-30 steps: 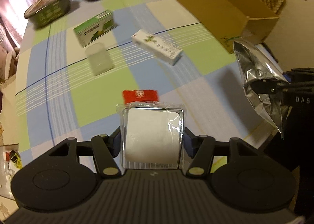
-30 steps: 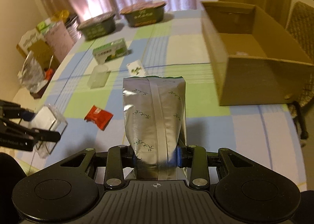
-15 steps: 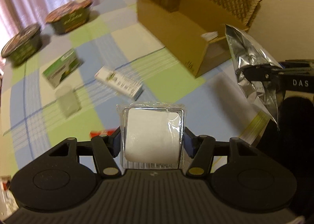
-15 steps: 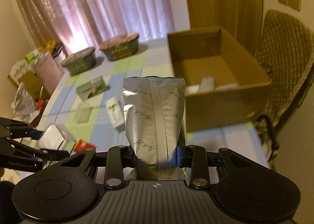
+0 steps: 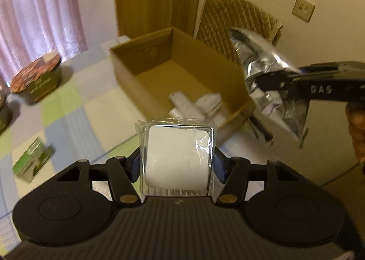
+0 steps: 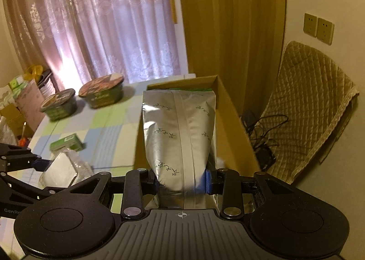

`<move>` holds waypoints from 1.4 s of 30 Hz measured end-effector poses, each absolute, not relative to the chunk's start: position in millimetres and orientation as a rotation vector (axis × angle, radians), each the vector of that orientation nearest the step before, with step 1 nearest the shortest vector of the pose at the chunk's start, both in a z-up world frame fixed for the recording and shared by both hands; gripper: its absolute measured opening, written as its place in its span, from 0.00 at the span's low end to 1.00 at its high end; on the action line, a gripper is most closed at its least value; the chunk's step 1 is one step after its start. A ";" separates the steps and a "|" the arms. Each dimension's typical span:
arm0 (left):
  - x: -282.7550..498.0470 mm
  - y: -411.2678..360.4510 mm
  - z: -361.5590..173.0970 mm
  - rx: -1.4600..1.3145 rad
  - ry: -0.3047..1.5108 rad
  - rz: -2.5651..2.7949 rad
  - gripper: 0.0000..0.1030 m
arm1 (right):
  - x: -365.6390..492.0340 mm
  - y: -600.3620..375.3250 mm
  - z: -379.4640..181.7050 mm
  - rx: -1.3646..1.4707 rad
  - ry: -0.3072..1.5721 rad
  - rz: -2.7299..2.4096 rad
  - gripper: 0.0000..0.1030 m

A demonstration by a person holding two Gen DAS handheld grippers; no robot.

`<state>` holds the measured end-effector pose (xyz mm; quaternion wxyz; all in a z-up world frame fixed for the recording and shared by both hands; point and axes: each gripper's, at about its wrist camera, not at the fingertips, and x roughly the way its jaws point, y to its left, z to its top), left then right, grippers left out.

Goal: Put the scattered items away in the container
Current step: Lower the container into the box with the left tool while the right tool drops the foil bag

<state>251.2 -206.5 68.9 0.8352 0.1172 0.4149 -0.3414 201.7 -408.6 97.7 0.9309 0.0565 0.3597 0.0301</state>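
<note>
Cardboard box (image 5: 182,73) at the table's far corner awaits both loads: left gripper (image 5: 178,164) pinches a wrapped white pack (image 5: 178,157), right gripper (image 6: 182,180) clamps a foil pouch (image 6: 180,134), each needing release over its opening.

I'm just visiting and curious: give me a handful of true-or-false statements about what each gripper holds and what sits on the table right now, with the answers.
1. The left gripper clamps a clear-wrapped white packet. True.
2. The right gripper is open, holding nothing. False: it is shut on a silver foil pouch.
3. The cardboard box has nothing inside. False: pale, blurred items lie in it.
4. Two lidded bowls stand on the table near the curtain. True.
5. A green and white box lies on the checked tablecloth. True.
</note>
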 end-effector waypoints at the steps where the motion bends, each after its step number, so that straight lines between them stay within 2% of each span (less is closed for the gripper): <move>1: 256.5 -214.4 69.0 0.244 0.874 -0.728 0.54 | 205.5 -412.9 97.0 0.113 0.737 0.061 0.36; 14: 307.3 -275.7 52.1 0.221 0.865 -0.740 0.54 | 261.7 -450.3 70.5 0.078 0.780 0.076 0.36; 37: 339.4 -300.0 16.1 0.184 0.889 -0.746 0.54 | 299.6 -463.7 44.1 0.078 0.821 0.063 0.36; 38: 339.7 -300.2 15.3 0.182 0.888 -0.749 0.55 | 300.0 -464.0 44.4 0.077 0.821 0.063 0.36; 39: 340.0 -300.7 14.2 0.184 0.888 -0.752 0.63 | 300.3 -464.4 44.5 0.077 0.821 0.061 0.36; 40: 339.7 -301.2 13.1 0.192 0.888 -0.754 0.66 | 300.5 -464.7 44.6 0.076 0.821 0.060 0.36; 42: 338.2 -299.8 13.5 0.205 0.879 -0.755 0.66 | 301.2 -465.8 44.5 0.077 0.821 0.056 0.36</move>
